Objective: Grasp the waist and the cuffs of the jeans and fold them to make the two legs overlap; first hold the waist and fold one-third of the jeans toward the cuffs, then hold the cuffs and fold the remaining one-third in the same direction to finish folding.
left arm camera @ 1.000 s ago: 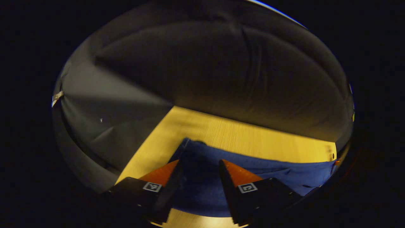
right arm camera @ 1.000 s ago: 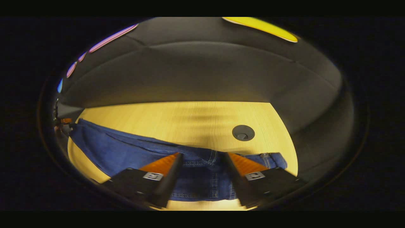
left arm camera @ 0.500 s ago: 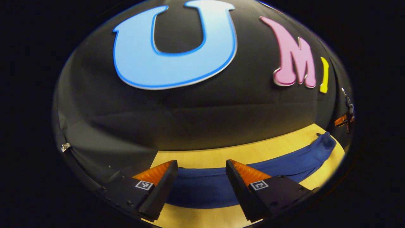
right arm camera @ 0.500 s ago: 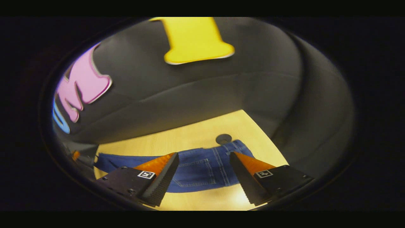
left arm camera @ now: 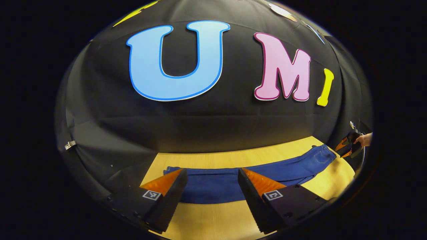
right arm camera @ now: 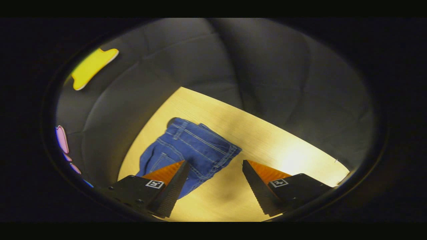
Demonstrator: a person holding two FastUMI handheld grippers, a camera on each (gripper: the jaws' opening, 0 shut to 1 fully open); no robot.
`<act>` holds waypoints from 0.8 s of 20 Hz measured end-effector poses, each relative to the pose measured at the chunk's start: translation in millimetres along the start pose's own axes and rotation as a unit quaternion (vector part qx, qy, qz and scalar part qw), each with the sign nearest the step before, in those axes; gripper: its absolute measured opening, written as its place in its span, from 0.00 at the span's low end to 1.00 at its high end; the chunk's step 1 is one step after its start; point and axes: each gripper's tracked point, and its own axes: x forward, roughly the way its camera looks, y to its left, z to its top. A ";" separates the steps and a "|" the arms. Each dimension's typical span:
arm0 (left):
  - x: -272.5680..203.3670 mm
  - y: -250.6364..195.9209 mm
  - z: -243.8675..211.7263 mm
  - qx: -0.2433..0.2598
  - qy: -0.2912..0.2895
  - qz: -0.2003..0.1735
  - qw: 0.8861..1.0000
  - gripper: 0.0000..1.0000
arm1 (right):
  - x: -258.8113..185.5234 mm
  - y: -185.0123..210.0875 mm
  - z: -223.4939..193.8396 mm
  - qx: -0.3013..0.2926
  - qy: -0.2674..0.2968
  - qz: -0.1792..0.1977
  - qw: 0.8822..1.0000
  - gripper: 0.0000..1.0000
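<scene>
My left gripper [left arm camera: 210,180] stands with its jaws spread wide, nothing between them, raised above the near edge of the jeans [left arm camera: 233,181]. My right gripper [right arm camera: 213,173] is likewise spread and empty; in the left gripper view it sits just off the waist end, held by a hand [left arm camera: 365,139]. The jeans lie flat as one long band across the wooden table [right arm camera: 267,140], waist [right arm camera: 200,146] just beyond my right fingers.

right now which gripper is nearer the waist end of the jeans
Right. The right gripper hovers open just beside the waist of the jeans; the left gripper is over the cuff end, far along.
</scene>
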 end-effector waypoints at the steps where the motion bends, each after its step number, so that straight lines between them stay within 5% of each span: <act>1: -2.0 0.7 -0.1 0.000 0.002 0.007 1.000 0.95 | 7.2 2.7 -0.1 0.015 0.006 0.002 1.000 0.92; 4: -1.7 3.9 -0.3 -0.001 0.012 0.025 1.000 0.95 | 30.8 13.5 0.1 0.051 0.014 0.006 0.999 0.98; 6: 0.1 3.0 -2.6 0.002 0.020 0.036 0.999 0.95 | 39.7 10.1 6.6 0.064 0.006 0.005 0.998 0.91; 12: 3.3 -24.6 -9.5 0.003 0.032 0.028 0.999 0.95 | 32.8 10.6 17.7 0.061 -0.027 0.059 0.996 0.06; 16: -13.1 -8.0 -11.3 -0.008 0.026 0.014 1.000 0.95 | -4.4 31.7 29.1 -0.023 -0.101 0.082 0.991 0.11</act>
